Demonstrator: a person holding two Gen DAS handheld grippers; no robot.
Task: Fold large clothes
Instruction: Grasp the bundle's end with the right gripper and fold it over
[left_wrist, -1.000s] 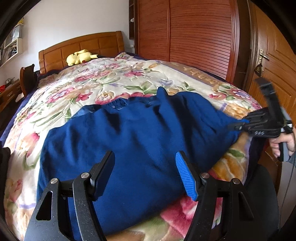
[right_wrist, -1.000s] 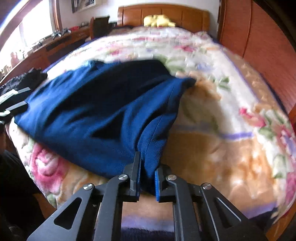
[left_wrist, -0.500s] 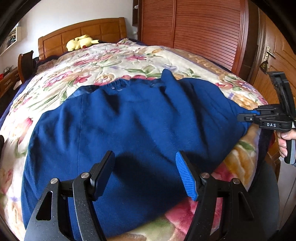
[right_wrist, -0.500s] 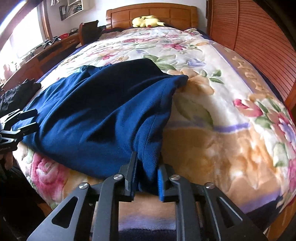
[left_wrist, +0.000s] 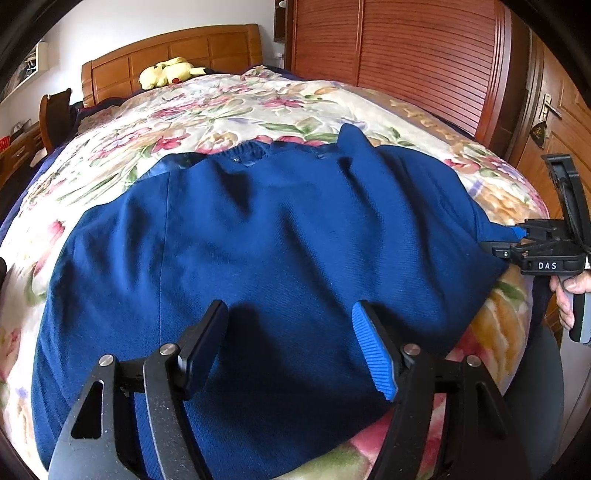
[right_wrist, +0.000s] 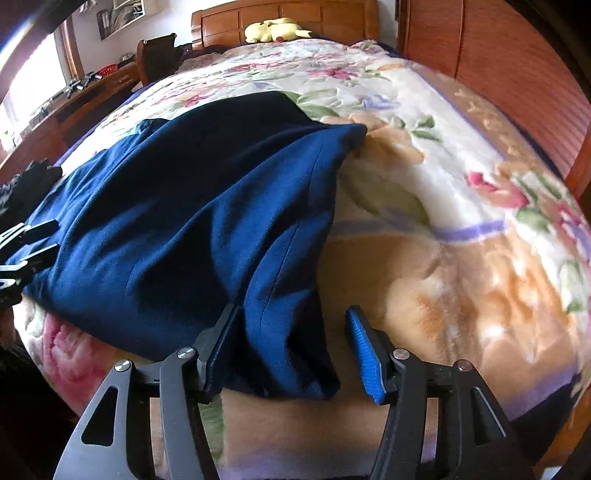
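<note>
A large dark blue garment (left_wrist: 280, 236) lies spread on the floral blanket (left_wrist: 229, 107) of a bed. My left gripper (left_wrist: 290, 332) hovers open over the garment's near hem, with cloth under the jaws but not pinched. At the garment's right corner, my right gripper (right_wrist: 291, 339) has its jaws opening. The blue corner (right_wrist: 284, 325) lies loose between them, brushing the left finger (right_wrist: 218, 332), while the blue pad (right_wrist: 364, 354) stands clear of it. The right gripper (left_wrist: 517, 243) also shows at the right edge of the left wrist view, held by a hand (left_wrist: 569, 295).
A yellow plush toy (left_wrist: 166, 72) lies by the wooden headboard (left_wrist: 177, 48). A slatted wooden wardrobe (left_wrist: 413, 55) and a door (left_wrist: 554, 122) stand along the right. A chair (right_wrist: 157, 55) and a desk (right_wrist: 81, 96) stand left of the bed, and dark cloth (right_wrist: 33, 177) lies at its left edge.
The right gripper's jaws have spread from a tight pinch on the garment's corner, and the corner now lies loose. Both grippers have sunk slightly towards the bed.
</note>
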